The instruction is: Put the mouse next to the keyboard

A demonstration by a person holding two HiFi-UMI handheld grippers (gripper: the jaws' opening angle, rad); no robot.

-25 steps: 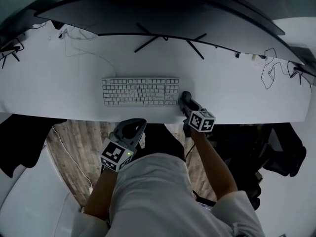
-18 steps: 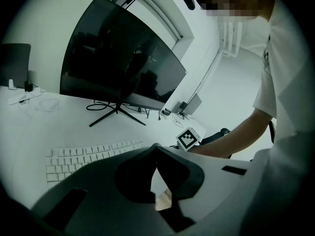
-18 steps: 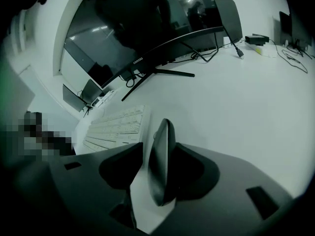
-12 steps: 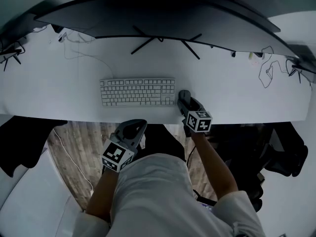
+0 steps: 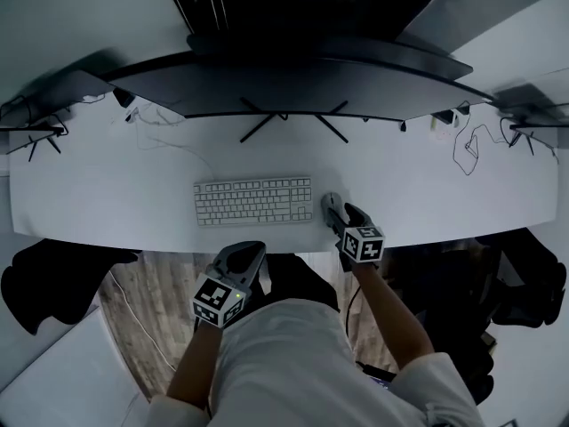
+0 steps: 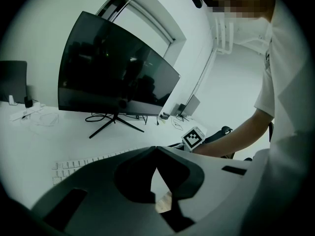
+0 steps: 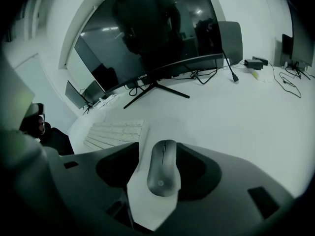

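Evidently the release step was in hand: the mouse lay flat on the desk, just beside the right end of the keyboard. The right gripper straddled it, jaws opening wide and gripping nothing. The left gripper hung off the desk's near edge, jaws together and empty. Next, the right gripper probably needed drawing straight back without nudging the mouse.
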